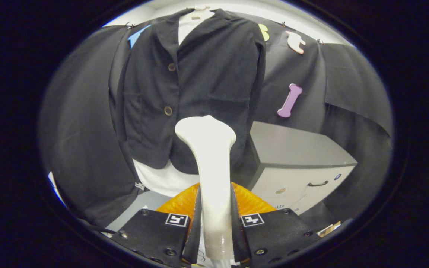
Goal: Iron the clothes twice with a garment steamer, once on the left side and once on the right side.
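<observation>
A dark buttoned jacket [199, 82] hangs over a white garment [162, 180] straight ahead, on the booth's wall. My gripper [214, 208] is shut on the handle of a white garment steamer [210, 156], which stands up between the fingers. The steamer's wide head is at the jacket's lower hem, right of the two buttons; whether it touches the cloth I cannot tell. The white garment's collar peeks out at the jacket's neck.
A grey cabinet [300, 163] with a drawer handle stands to the right of the jacket, close to its hem. Black cloth drapes behind and on both sides. A pale floor patch [132, 210] lies below the jacket to the left.
</observation>
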A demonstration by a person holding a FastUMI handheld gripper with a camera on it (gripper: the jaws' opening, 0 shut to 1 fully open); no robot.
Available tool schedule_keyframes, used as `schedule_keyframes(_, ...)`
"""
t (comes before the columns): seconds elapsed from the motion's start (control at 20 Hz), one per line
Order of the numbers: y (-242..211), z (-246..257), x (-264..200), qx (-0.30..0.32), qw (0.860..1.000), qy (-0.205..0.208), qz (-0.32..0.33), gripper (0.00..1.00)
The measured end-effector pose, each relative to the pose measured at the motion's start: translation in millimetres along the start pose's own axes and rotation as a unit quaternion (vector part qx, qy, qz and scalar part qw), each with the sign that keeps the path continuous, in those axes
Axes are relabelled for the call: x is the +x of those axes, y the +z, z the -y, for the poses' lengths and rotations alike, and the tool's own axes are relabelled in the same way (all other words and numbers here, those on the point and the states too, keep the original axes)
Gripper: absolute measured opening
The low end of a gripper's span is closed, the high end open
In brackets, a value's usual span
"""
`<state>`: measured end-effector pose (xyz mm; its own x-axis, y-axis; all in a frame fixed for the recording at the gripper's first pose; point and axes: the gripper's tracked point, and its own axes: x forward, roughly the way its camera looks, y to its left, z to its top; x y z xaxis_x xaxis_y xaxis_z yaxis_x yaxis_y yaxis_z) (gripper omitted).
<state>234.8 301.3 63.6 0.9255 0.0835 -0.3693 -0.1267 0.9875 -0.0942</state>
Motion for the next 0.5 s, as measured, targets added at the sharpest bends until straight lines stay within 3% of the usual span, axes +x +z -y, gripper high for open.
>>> schedule_keyframes(0.5,146,-43,-61,0.027,0.995,0.023,0.094,0.38)
